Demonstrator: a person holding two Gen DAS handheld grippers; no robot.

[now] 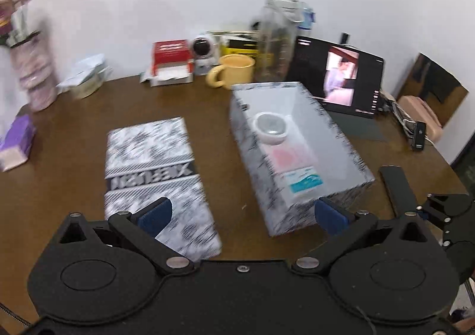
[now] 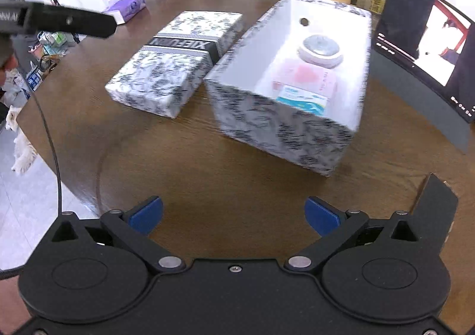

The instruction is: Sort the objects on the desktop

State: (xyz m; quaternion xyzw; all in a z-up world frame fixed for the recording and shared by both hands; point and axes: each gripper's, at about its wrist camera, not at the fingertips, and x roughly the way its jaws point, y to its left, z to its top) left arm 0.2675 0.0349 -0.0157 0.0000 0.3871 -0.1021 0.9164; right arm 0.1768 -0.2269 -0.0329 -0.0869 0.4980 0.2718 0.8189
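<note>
- Left tool (image 1: pixel 242 214) is held wide open, nothing gripped; right tool (image 2: pixel 234 214) likewise wide open and empty.
- Open box (image 2: pixel 285 124) sits on the brown worktop (image 2: pixel 184 156); inside it a round white dish (image 2: pixel 320 50), a pink packet (image 2: pixel 308 75) and a blue-white packet (image 2: pixel 302 99) are seen.
- Patterned lid (image 2: pixel 175 61) lies just left of the open box, near touching at one corner.
- Judged step: lid is to be fetched and put on the box.
- Lid is best gripped by its long sides, kept level, aligned over the box rim before lowering.
- Yellow mug (image 1: pixel 233 70) behind the box should be avoided.
</note>
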